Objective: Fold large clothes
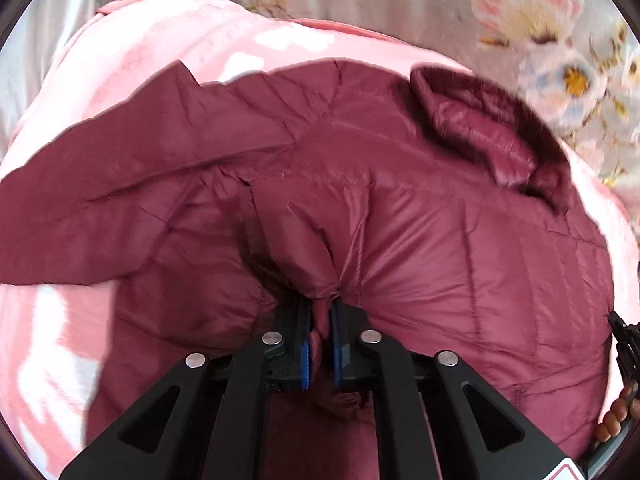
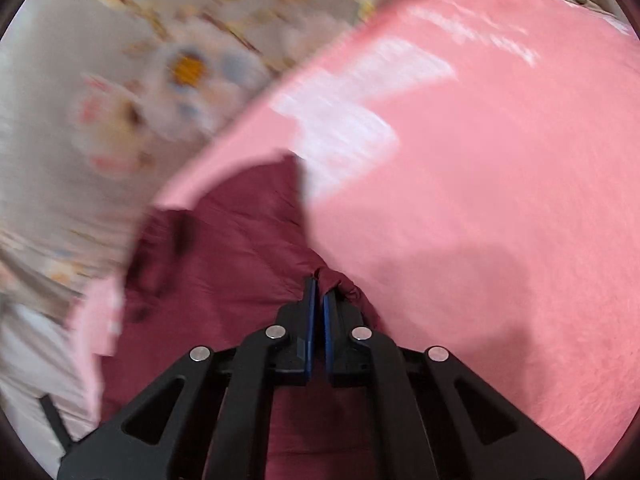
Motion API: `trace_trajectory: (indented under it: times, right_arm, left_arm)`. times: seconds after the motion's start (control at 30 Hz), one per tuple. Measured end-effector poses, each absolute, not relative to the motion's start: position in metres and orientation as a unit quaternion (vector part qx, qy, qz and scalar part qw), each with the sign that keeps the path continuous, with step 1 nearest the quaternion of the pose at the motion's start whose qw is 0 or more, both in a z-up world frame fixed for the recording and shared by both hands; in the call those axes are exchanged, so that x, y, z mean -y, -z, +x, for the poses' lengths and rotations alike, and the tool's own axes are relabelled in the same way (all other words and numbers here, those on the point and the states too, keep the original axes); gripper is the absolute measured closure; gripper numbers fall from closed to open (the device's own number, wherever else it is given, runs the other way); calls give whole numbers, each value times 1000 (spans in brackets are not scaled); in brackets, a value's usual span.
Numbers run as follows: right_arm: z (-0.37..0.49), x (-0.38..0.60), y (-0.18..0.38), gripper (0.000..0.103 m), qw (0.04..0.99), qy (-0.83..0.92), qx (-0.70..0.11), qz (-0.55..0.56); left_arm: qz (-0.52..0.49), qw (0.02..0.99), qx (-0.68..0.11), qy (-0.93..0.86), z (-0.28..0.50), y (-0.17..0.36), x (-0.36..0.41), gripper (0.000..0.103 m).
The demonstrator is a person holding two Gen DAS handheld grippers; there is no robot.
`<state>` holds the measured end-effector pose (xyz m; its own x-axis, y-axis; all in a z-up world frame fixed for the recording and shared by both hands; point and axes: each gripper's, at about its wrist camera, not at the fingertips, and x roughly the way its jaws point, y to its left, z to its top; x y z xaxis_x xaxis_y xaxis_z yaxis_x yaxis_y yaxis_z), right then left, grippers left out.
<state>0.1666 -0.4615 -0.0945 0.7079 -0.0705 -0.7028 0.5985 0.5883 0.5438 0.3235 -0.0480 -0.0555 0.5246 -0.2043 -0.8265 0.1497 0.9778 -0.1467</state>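
Observation:
A maroon quilted jacket (image 1: 400,220) lies spread on a pink blanket (image 1: 160,40), its fur-trimmed hood (image 1: 480,128) at the upper right and one sleeve (image 1: 120,184) stretched out to the left. My left gripper (image 1: 321,308) is shut on a bunched fold of the jacket, and the cloth puckers around the blue pads. In the right wrist view, a blurred part of the jacket (image 2: 224,280) shows at the lower left. My right gripper (image 2: 320,288) is shut there, with the jacket's edge pinched at its tips beside the blanket (image 2: 480,200).
A grey floral bed sheet (image 1: 540,20) lies beyond the blanket and fills the upper left of the right wrist view (image 2: 120,100). At the right edge of the left wrist view are the other gripper (image 1: 624,344) and a wrist with a beaded bracelet (image 1: 616,420).

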Motion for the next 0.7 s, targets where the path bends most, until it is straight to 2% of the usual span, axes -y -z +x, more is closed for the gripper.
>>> trace_trajectory:
  times: [0.1,0.23,0.33,0.47,0.6,0.7]
  right_arm:
    - [167,459,94,103,827,207,-338,399]
    - [147,446,58,97,837,271,-325,347]
    - [137,420,26,95,864,290,-295,287]
    - [173,375,12,95,894,196,-318,247]
    - [212,317,22,95,906,129,-363,172]
    - [224,297,37,91,904,118,-386,142]
  left_arm:
    - [-13,877,-472,88,319,53,50,86]
    - [-49,877,-473,77,317,36,23,71]
    - [-62,898,-434,36,309,10,0,70]
    - [-63,897,-431,75,308,-5,24,70]
    - [-18,889,-442,116,300,10,76,69]
    - [7,876,-466,124,301,37,101,69]
